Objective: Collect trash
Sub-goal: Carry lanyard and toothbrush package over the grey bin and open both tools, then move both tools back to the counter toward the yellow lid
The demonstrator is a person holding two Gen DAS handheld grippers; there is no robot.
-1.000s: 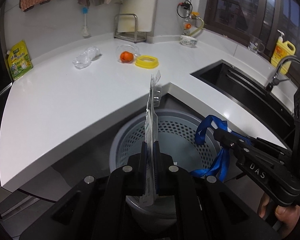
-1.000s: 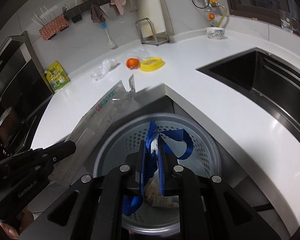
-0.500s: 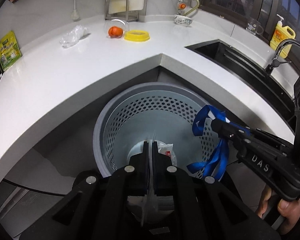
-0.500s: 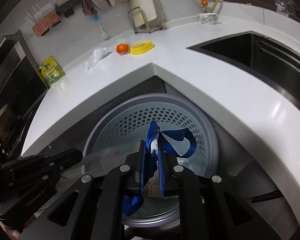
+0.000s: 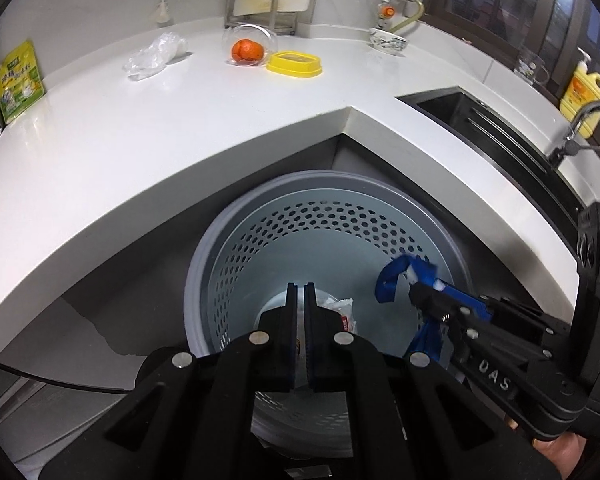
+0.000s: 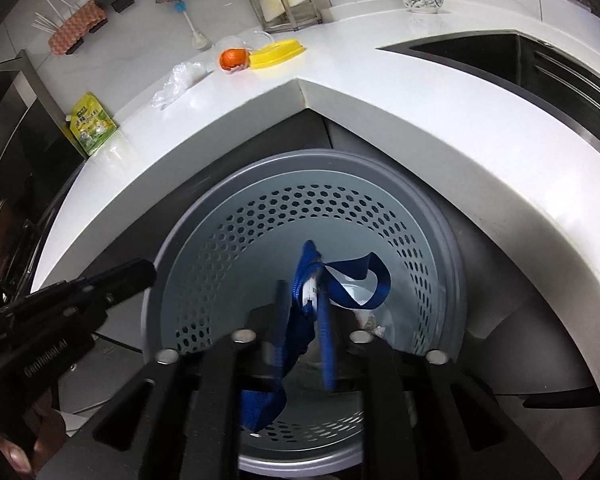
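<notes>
A grey perforated trash bin stands on the floor below the counter's corner, with a white crumpled wrapper at its bottom. My left gripper hangs over the bin's mouth with its jaws shut; no sheet shows between or above them. My right gripper is over the same bin and its jaws are opening. A blue lanyard with a white clip hangs loosely between them, with a gap on its left side. In the left wrist view the lanyard drapes off the right gripper.
On the white counter lie a crumpled clear bag, an orange in a clear tub, a yellow lid and a green pouch. A black sink and a yellow bottle are at the right.
Both grippers have sunk toward the bin's mouth. The clear plastic package that stuck up from the left jaws no longer shows. The right jaws have parted around the lanyard.
</notes>
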